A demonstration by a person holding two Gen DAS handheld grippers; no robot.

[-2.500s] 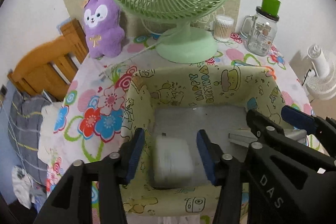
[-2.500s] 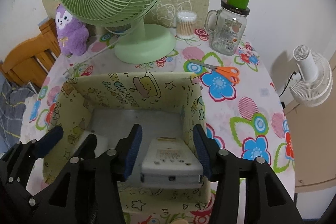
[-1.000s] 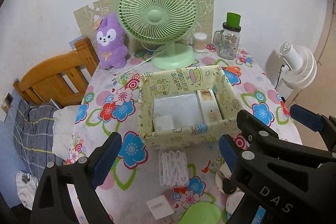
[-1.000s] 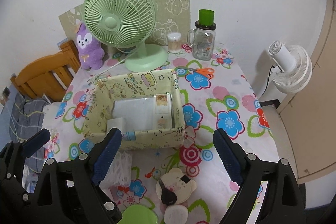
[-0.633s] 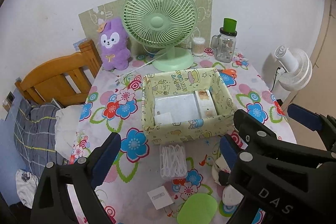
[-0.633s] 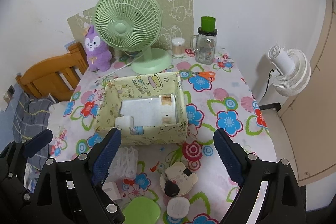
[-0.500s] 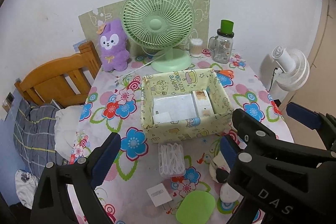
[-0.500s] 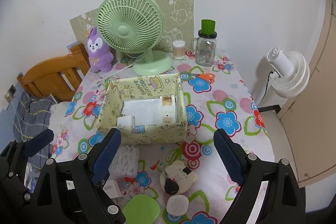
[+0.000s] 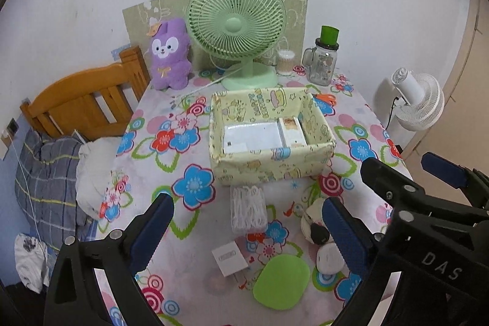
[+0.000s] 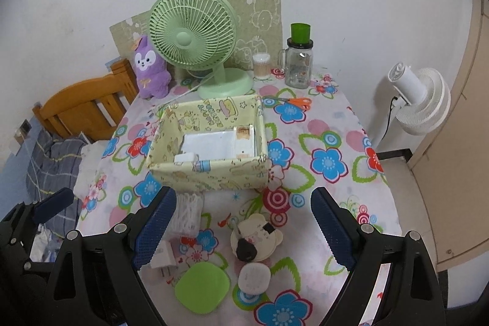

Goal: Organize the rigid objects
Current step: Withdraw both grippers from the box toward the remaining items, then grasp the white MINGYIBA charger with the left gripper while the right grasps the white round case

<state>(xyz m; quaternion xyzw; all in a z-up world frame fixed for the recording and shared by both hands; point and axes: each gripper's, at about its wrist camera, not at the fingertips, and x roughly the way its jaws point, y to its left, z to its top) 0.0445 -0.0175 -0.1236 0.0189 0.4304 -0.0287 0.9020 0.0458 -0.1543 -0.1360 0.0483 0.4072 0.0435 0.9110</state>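
Both the left hand-held gripper [image 9: 246,229] and right hand-held gripper [image 10: 243,220] have pulled back, released and empty — their two white items now lie in the yellow box [image 9: 269,165]; loose pieces remain on the tabletop [image 10: 336,191].

Pale yellow cartoon-print fabric box [image 9: 272,167], white tablecloth with bright flower pattern [image 9: 171,142], mint-green plastic desk fan [image 9: 237,20], purple plush rabbit [image 9: 169,54], orange-handled scissors [image 10: 299,102].
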